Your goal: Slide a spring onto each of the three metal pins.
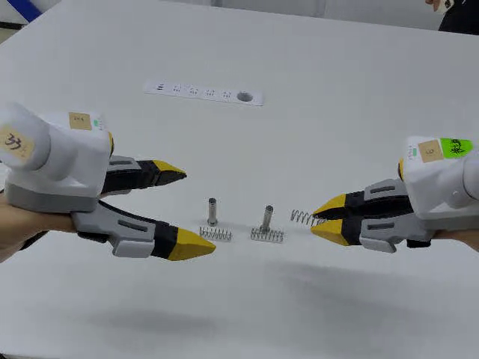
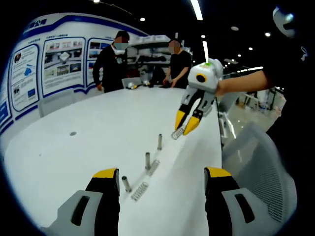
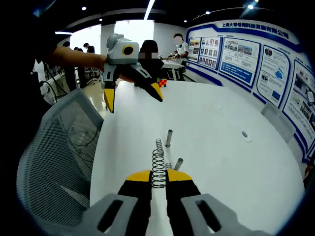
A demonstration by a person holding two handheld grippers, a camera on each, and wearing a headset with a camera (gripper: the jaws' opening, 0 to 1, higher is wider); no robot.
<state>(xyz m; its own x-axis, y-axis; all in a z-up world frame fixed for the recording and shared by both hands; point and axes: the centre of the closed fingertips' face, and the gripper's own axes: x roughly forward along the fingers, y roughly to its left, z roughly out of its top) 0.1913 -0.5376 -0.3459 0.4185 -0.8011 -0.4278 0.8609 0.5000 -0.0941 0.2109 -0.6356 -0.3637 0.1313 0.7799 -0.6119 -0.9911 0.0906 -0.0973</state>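
Two upright metal pins (image 1: 212, 211) (image 1: 266, 218) stand on the white table, each with a loose spring (image 1: 215, 234) (image 1: 267, 235) lying in front of it. The left gripper view looks along three pins in a row (image 2: 126, 183) (image 2: 147, 160) (image 2: 159, 141). My right gripper (image 1: 313, 223) is shut on the end of a third spring (image 1: 301, 218), which sticks out level toward the pins (image 3: 158, 167). My left gripper (image 1: 197, 212) hovers left of the pins, open and with nothing in it.
A white power strip (image 1: 203, 93) lies farther back on the table. Two people (image 2: 112, 61) stand at the table's far end. A mesh chair (image 3: 59, 147) is beside the near edge. A small coloured cube (image 3: 163, 82) sits far down the table.
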